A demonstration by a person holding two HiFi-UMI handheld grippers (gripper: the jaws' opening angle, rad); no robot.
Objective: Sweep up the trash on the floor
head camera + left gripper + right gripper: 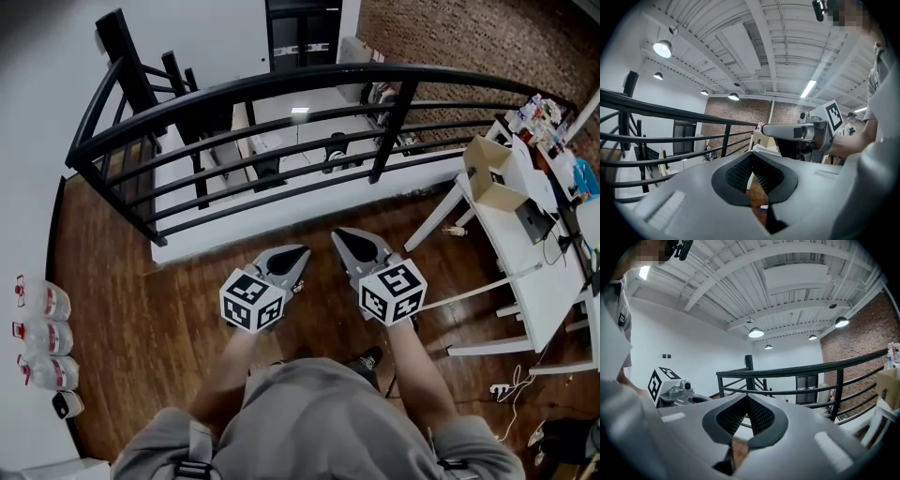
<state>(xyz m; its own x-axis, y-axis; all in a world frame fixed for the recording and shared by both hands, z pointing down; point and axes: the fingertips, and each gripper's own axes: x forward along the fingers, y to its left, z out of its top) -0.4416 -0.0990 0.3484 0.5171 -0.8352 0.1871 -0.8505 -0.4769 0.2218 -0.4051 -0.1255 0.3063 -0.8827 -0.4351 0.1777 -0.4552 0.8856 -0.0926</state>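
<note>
I hold both grippers over the wooden floor (131, 319), facing the black railing (281, 82); the left gripper (300, 253) and the right gripper (340, 235) have their jaws pressed together, empty. A small pale scrap (457, 231) lies on the floor by the white table (539, 291) leg

The floor (131, 281) is dark reddish-brown wood in narrow planks. The railing (281, 82) is black against a white wall (37, 94), and the far wall (469, 37) is brown brick. The left claw (301, 253) and right claw (339, 234) are pale grey with black ribbed pads (each carries a cube of black-and-white square markers). The worktop (553, 281) is white and the box (502, 195) on it is tan cardboard. The bottles (42, 337) look clear with red labels, though they are small. The person's shirt (319, 422) is grey.
</note>
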